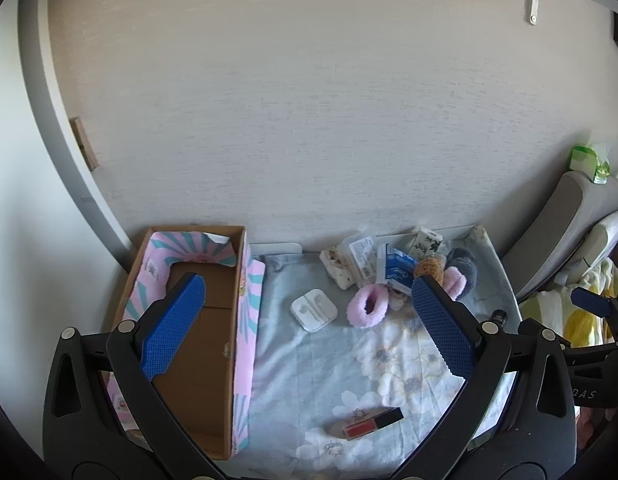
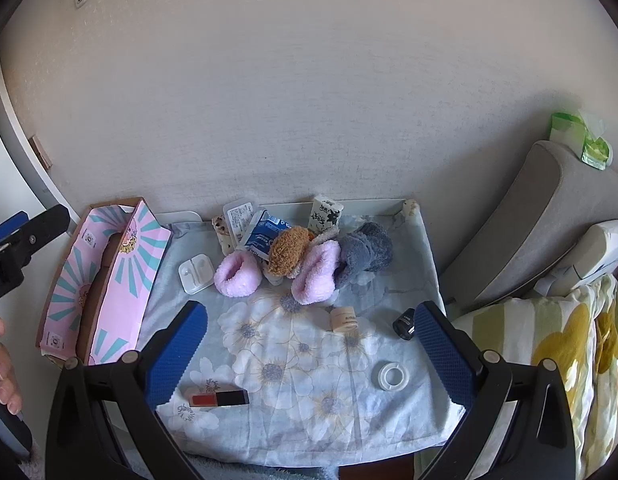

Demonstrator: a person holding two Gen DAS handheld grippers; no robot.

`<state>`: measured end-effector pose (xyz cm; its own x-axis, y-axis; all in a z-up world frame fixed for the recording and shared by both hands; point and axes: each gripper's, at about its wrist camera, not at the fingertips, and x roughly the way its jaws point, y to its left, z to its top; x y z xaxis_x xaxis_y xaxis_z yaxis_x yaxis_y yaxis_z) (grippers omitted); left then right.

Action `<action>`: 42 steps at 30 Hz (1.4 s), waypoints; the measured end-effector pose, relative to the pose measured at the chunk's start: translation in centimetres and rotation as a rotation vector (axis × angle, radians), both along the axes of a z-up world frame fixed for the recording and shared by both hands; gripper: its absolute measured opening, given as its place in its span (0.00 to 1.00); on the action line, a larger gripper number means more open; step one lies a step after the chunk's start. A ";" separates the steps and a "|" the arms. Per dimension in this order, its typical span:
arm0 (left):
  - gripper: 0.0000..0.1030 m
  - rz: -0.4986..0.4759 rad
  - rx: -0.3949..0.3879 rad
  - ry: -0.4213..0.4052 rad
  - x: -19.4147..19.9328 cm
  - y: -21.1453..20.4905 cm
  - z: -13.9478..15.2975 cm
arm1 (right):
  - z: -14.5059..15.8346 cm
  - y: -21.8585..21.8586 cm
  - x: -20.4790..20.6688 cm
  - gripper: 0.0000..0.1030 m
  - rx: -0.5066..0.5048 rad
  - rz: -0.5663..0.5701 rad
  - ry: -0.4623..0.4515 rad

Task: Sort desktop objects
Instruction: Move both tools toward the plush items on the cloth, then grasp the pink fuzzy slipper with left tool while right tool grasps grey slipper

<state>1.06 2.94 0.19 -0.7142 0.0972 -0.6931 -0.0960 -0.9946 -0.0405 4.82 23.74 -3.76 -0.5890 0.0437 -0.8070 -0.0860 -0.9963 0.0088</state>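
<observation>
A small table under a floral cloth holds scattered items. A pink and cardboard box stands open at the left. A white earphone case lies near a pink fluffy slipper. Behind them sit a brown plush, a second pink slipper, a grey slipper and small packets. A red and black lip tube lies near the front. My left gripper is open above the box and cloth. My right gripper is open above the cloth, holding nothing.
A small cream jar, a black cap and a tape roll lie on the right of the cloth. Grey cushions and a yellow patterned blanket crowd the right side. The wall stands directly behind.
</observation>
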 end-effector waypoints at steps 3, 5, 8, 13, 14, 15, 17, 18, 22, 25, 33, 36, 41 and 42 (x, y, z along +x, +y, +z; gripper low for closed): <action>1.00 -0.006 -0.004 -0.003 -0.1 0.4 -0.2 | 0.0 0.1 0.1 1.00 0.001 0.001 0.000; 1.00 -0.011 -0.002 -0.006 -0.1 0.5 -0.2 | 0.0 0.2 0.1 1.00 -0.001 0.000 0.000; 1.00 -0.019 -0.004 -0.011 -0.2 0.7 -0.3 | 0.1 0.3 0.2 1.00 0.001 -0.001 -0.001; 1.00 -0.030 -0.004 -0.015 -0.3 1.2 -0.6 | 0.0 0.3 0.1 1.00 0.003 0.001 -0.005; 1.00 -0.031 -0.005 -0.017 -0.4 1.2 -0.7 | 0.0 0.3 0.1 1.00 0.003 0.001 -0.005; 1.00 -0.033 -0.005 -0.020 -0.5 1.3 -0.7 | 0.0 0.4 0.0 1.00 0.002 0.002 -0.006; 1.00 -0.036 -0.004 -0.022 -0.6 1.5 -0.8 | 0.0 0.4 0.0 1.00 0.004 0.008 -0.006; 1.00 -0.037 -0.004 -0.024 -0.6 1.6 -0.8 | 0.0 0.4 -0.1 1.00 0.007 0.013 -0.005; 1.00 -0.051 -0.003 -0.040 -0.7 1.8 -1.5 | -0.1 1.0 -0.3 1.00 0.028 0.042 -0.001; 1.00 -0.088 -0.015 -0.052 -1.0 2.4 -2.2 | -0.2 2.1 -0.5 1.00 0.049 0.091 0.007; 1.00 -0.165 -0.009 -0.097 -3.3 4.0 -5.6 | -0.8 5.0 -3.0 1.00 0.081 0.236 -0.022; 1.00 -0.194 0.008 -0.116 -4.3 4.9 -7.7 | -1.9 6.3 -4.6 1.00 0.079 0.306 -0.040; 1.00 -0.252 -0.009 -0.134 -6.2 6.9 -12.4 | -5.1 8.9 -7.8 1.00 0.055 0.383 -0.088; 1.00 -0.254 -0.019 -0.141 -6.6 7.3 -13.4 | -6.0 9.3 -8.6 1.00 0.049 0.402 -0.100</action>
